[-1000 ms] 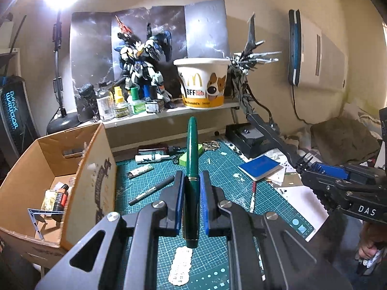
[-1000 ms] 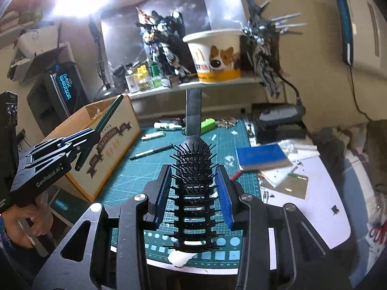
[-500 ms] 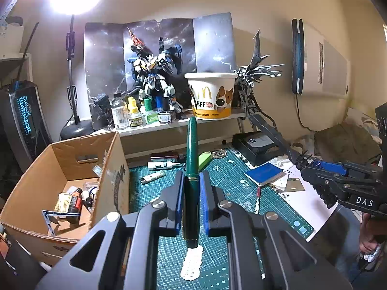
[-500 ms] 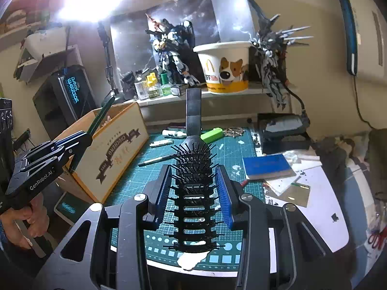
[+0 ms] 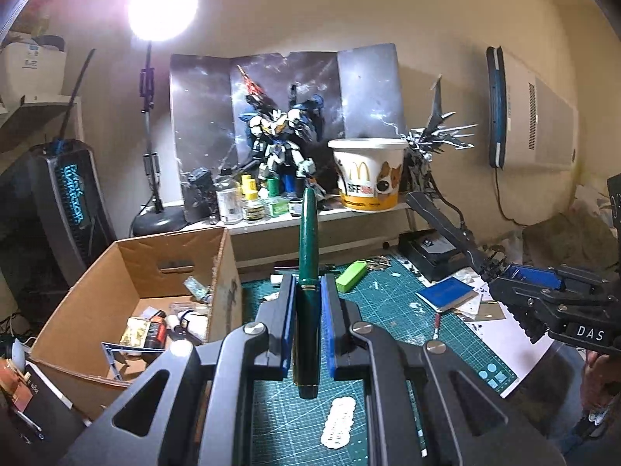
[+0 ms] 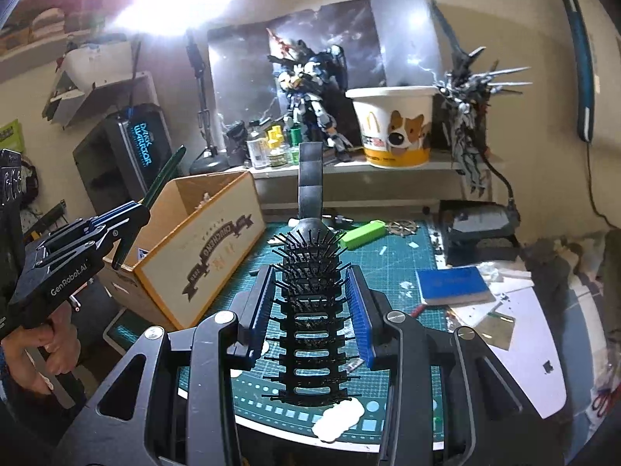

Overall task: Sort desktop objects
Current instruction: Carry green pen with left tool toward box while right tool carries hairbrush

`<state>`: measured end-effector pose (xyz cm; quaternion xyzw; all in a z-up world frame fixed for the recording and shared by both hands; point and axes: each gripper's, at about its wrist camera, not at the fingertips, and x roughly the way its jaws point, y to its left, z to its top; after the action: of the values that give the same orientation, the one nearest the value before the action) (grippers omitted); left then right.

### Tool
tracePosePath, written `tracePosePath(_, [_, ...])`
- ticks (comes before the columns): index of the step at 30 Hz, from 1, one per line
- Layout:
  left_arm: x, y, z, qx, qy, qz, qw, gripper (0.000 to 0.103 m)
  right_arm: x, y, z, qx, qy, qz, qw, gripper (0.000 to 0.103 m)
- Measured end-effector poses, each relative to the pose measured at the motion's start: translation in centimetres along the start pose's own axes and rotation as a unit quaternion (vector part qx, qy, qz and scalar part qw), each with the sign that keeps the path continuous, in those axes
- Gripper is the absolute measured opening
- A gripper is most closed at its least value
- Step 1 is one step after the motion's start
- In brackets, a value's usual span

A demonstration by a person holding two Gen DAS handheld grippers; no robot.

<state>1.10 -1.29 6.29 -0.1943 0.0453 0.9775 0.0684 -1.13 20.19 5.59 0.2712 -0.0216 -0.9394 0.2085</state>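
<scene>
Lifting higher since before, left tongs [image 5: 306, 303] clamp green pen [image 5: 307, 240] beside cardboard box [image 5: 116, 272].

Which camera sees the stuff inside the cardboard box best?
The left wrist view: it looks down into the open box, showing small bottles and packets on its floor. The right wrist view sees mostly the box's printed outer side and only a slice of the inside near the top.

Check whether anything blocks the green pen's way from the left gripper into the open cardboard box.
Nothing visible does. The left gripper holds the green pen beside the brown cardboard box, whose open top is uncovered; only its near wall must be cleared.
</scene>
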Motion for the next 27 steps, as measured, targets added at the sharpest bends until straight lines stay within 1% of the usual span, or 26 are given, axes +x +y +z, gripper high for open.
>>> tracePosePath(10, [-1.4, 2.4, -0.2, -0.012, -0.002, 0.034, 0.9994, 0.013, 0.7, 2.8, 0.7, -0.021, -0.004, 0.032, 0.999, 0.035])
tracePosePath(15, [-2.1, 3.7, -0.7, -0.019, 0.003, 0.053, 0.9984, 0.013, 1.4, 4.4, 0.9, -0.032, -0.002, 0.050, 0.998, 0.035])
tracePosePath(27, [-4.5, 7.4, -2.1, -0.044, 0.013, 0.109, 0.9929, 0.013, 3.1, 7.7, 1.1, -0.050, 0.007, 0.099, 0.994, 0.035])
